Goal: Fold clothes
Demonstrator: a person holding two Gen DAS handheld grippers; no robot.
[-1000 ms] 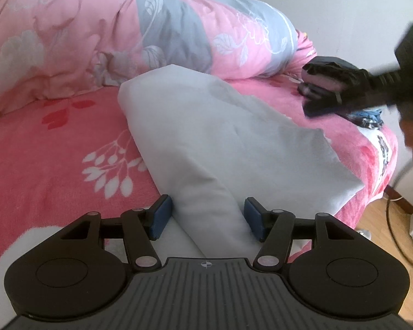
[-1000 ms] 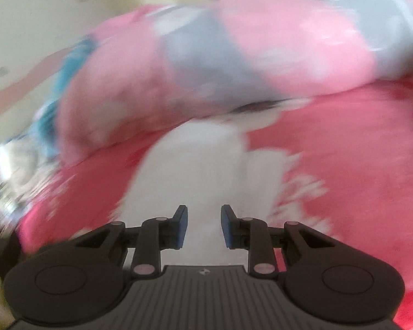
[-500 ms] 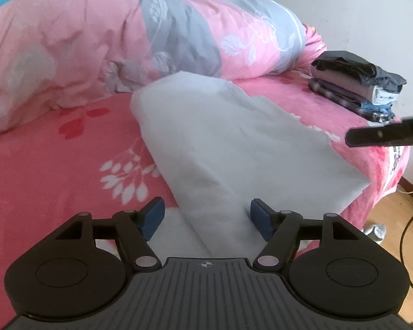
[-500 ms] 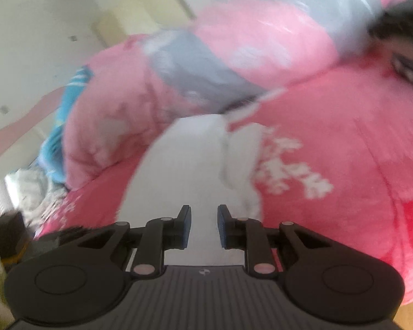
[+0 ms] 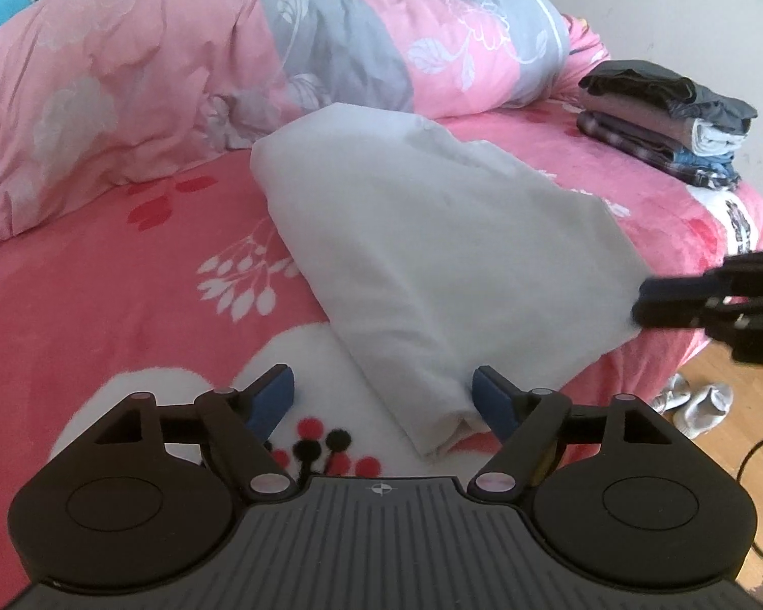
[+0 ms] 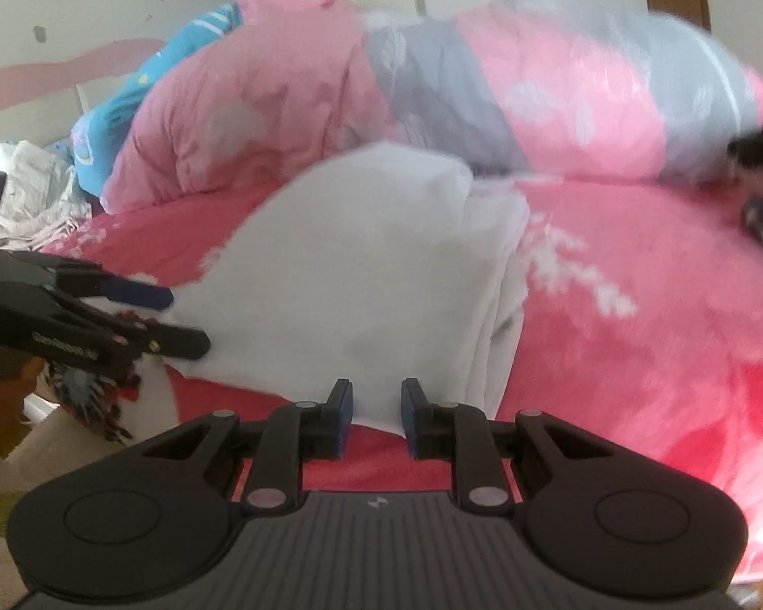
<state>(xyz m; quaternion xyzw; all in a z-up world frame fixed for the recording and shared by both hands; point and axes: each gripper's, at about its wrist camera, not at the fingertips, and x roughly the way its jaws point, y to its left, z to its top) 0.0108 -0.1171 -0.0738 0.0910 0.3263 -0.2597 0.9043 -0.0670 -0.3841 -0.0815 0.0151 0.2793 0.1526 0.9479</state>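
Observation:
A pale grey-white folded garment (image 5: pixel 432 234) lies on the pink bedspread (image 5: pixel 127 274). My left gripper (image 5: pixel 384 396) is open wide, low over the bed, with the garment's near folded corner between its fingers and touching neither. The same gripper (image 6: pixel 178 317) shows at the cloth's left corner in the right wrist view. My right gripper (image 6: pixel 376 409) is open with a narrow gap, and the edge of the garment (image 6: pixel 371 274) reaches between its blue pads. From the left wrist view the right gripper (image 5: pixel 646 300) sits at the garment's right corner by the bed edge.
A pink and grey duvet (image 5: pixel 229 51) is bunched along the back of the bed. A stack of folded dark clothes (image 5: pixel 666 122) sits at the far right corner. Shoes (image 5: pixel 697 401) and a cable (image 5: pixel 758 457) lie on the wooden floor. Loose clothes (image 6: pixel 35 193) are heaped at the left.
My left gripper has drawn back to the garment's near corner and opened wider. My right gripper has swung down from above the bed to the garment's edge, its gap slightly narrower.

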